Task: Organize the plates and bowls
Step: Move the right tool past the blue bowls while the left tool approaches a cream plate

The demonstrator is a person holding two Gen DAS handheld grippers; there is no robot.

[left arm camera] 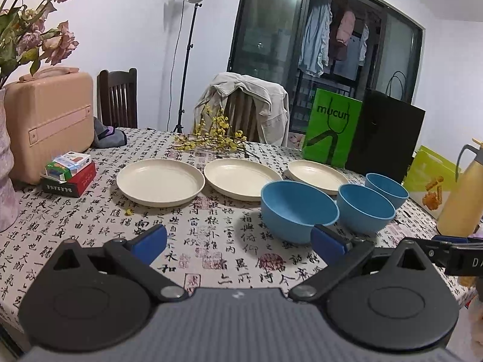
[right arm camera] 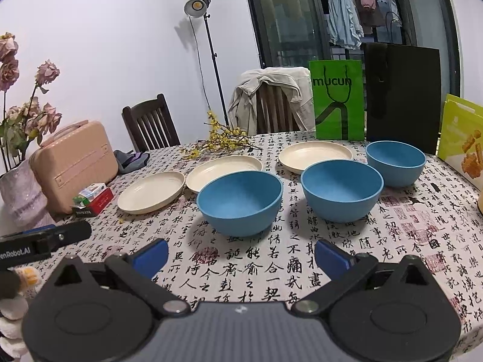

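Tools, left tool (left arm camera: 238, 241) and right tool (right arm camera: 241, 256), hover spread and empty above the counter's (right arm camera: 377, 241) near edge; three cream plates (left arm camera: 160, 181) and three blue bowls (right arm camera: 240, 202) sit mid-counter, bowls nearer.

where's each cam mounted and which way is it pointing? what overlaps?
Left wrist: on the left tool, facing across the table toward the cream plates; its own open fingers show, and the right tool's tip at the right edge.
Right wrist: on the right tool, facing the blue bowls; its own open fingers show, and the left tool's tip at the left edge.
Shared: three plates, three bowls, the green bag.
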